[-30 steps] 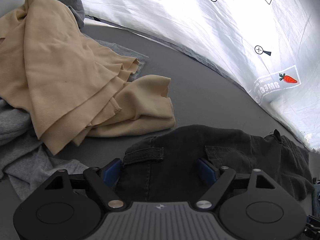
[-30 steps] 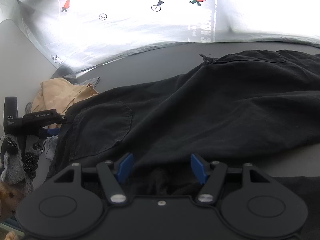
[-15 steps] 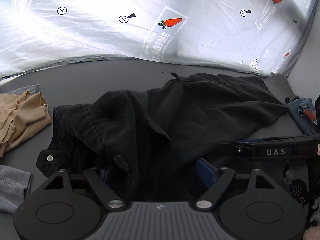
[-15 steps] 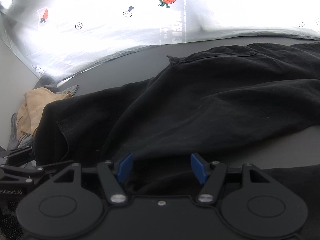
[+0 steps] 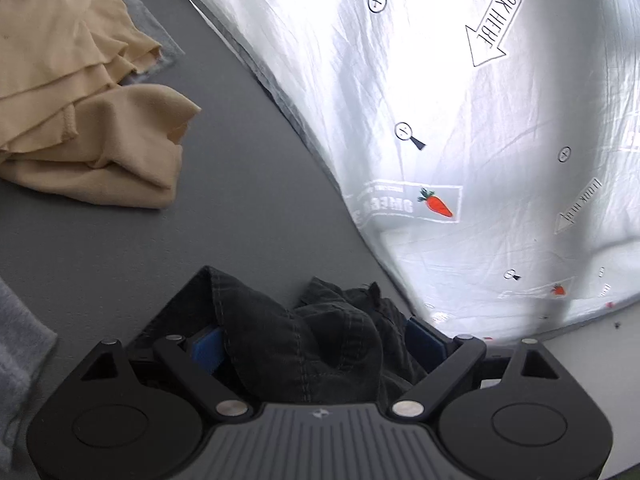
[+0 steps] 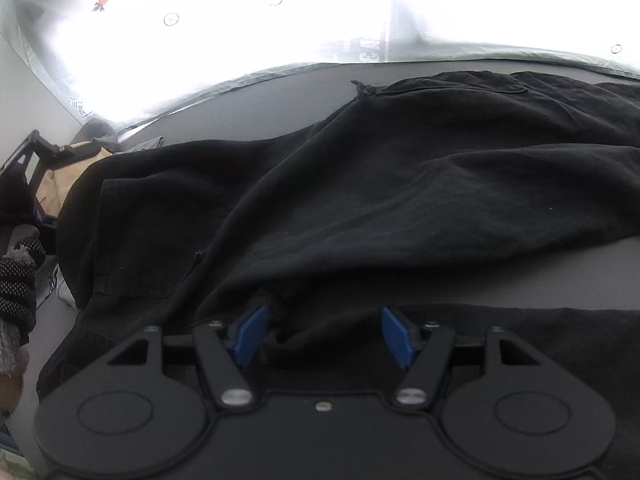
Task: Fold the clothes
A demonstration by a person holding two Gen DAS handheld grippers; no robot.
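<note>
Black trousers [image 6: 380,184] lie spread over the grey table [image 6: 560,276] in the right wrist view. A bunched part of the black trousers [image 5: 316,340] fills the space between the wide-apart blue pads [image 5: 206,350] of my left gripper [image 5: 316,338]. My right gripper [image 6: 324,332] is open, its blue pads [image 6: 250,334] wide apart over a fold of the trousers. The left gripper's handle also shows at the left edge of the right wrist view [image 6: 36,148].
A tan garment [image 5: 80,120] lies heaped at the left of the grey table [image 5: 248,220], with grey cloth [image 5: 20,344] beside it. A white backdrop sheet with carrot marks [image 5: 460,120] rises along the table's far edge.
The left gripper has swung back left toward the tan garment, with black fabric now bunched between its jaws. The right gripper has stayed over the trousers, shifting slightly.
</note>
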